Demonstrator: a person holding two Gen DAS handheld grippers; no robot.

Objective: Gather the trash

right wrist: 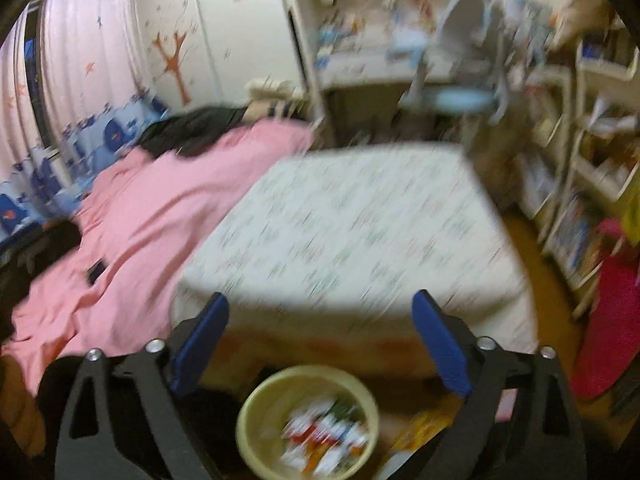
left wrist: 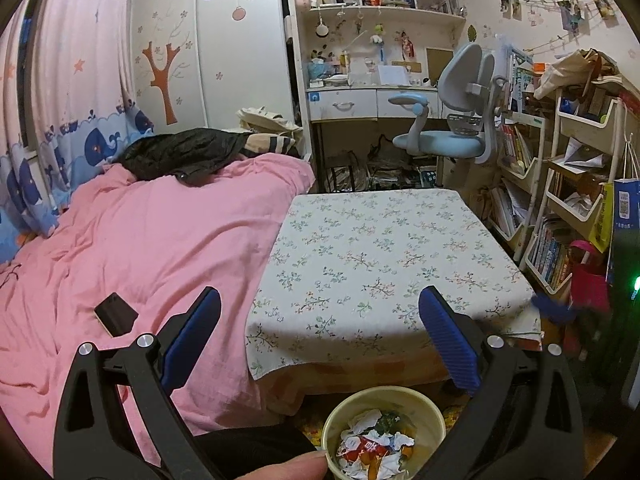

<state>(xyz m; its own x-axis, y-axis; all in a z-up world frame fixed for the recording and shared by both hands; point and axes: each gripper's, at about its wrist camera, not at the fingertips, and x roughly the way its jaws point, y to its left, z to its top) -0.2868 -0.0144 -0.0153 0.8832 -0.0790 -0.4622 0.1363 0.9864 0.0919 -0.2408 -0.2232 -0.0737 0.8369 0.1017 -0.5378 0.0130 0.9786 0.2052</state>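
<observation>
Room: cluttered bedroom, floral-clothed table (left wrist: 384, 248) bare beside the pink bed (left wrist: 140, 240).
Trash: crumpled wrappers sit in your yellow bin (left wrist: 430, 412) on the floor.
Grippers: left gripper (left wrist: 320, 340) and right gripper (right wrist: 320, 340) both wide, holding nothing.
Risk: swinging low, you could tip the bin.
Obstacles: table edge overhangs it; black box (left wrist: 116, 314) on the bed.

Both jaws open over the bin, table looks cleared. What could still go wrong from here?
1. The yellow bin is heaped with wrappers and crumpled paper; a knock from the left gripper could spill it.
2. The right wrist view is motion-blurred, so the right gripper may be misjudged near the bin's rim.
3. The dark block on the pink bedspread may be overlooked; I cannot tell if it is trash.
</observation>
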